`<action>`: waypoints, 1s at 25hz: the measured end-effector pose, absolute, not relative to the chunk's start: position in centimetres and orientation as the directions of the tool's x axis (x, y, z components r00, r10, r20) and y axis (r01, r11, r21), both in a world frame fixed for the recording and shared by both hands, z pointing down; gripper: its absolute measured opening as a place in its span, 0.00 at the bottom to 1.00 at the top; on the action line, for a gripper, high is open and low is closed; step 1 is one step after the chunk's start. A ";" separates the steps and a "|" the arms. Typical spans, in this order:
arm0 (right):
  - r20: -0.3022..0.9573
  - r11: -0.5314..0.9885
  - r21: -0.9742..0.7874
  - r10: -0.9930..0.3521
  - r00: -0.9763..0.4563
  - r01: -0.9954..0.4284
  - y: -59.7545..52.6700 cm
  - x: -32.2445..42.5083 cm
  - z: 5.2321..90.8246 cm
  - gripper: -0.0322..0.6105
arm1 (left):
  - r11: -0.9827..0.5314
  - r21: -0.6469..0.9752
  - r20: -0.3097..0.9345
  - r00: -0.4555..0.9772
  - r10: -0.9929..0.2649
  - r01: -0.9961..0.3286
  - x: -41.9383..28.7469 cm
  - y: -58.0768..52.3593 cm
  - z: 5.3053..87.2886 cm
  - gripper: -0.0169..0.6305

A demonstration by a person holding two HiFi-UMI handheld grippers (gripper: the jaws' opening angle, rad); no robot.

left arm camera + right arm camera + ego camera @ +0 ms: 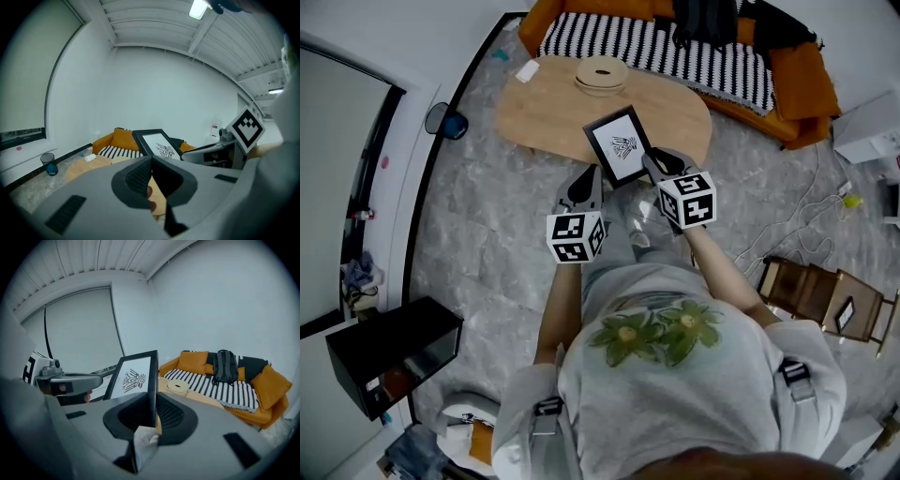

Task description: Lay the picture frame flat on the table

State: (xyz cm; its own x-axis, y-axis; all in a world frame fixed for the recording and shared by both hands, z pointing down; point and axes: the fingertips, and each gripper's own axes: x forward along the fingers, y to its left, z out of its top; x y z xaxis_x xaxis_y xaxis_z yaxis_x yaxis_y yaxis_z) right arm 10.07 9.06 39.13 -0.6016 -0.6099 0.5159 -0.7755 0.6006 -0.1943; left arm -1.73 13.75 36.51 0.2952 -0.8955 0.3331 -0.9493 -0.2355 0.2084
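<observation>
Two grippers share the picture frame (621, 145): I have the left gripper (586, 183) clamped on its lower left edge and the right gripper (661, 167) clamped on its right edge. The frame stands tilted, print facing me, over the near edge of the wooden table (544, 108), not lying flat.

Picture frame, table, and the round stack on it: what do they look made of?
Picture frame: black moulding with a matte look, wood or plastic, can't tell which. It holds a white printed insert; whether it is glazed is unclear. Table: light wood or wood-look veneer, going by the smooth, even pale tan top. Round stack: pale flat rings, possibly wood or woven fibre, too small to tell.
</observation>
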 end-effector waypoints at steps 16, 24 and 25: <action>0.548 0.577 -0.204 -0.602 -0.581 -0.791 2.8 7.6 41.1 0.16 | -0.242 0.214 0.385 0.309 -0.869 -0.946 -4.6 7.3 38.8 0.05; 0.563 0.563 -0.216 -0.595 -0.573 -0.798 -0.6 6.8 42.1 0.16 | -0.241 0.219 0.417 0.313 -0.853 -0.946 -5.9 4.3 39.9 0.05; 0.566 0.563 -0.217 -0.593 -0.573 -0.797 -0.8 6.6 42.4 0.16 | -0.239 0.222 0.422 0.314 -0.850 -0.945 -6.1 4.1 40.1 0.05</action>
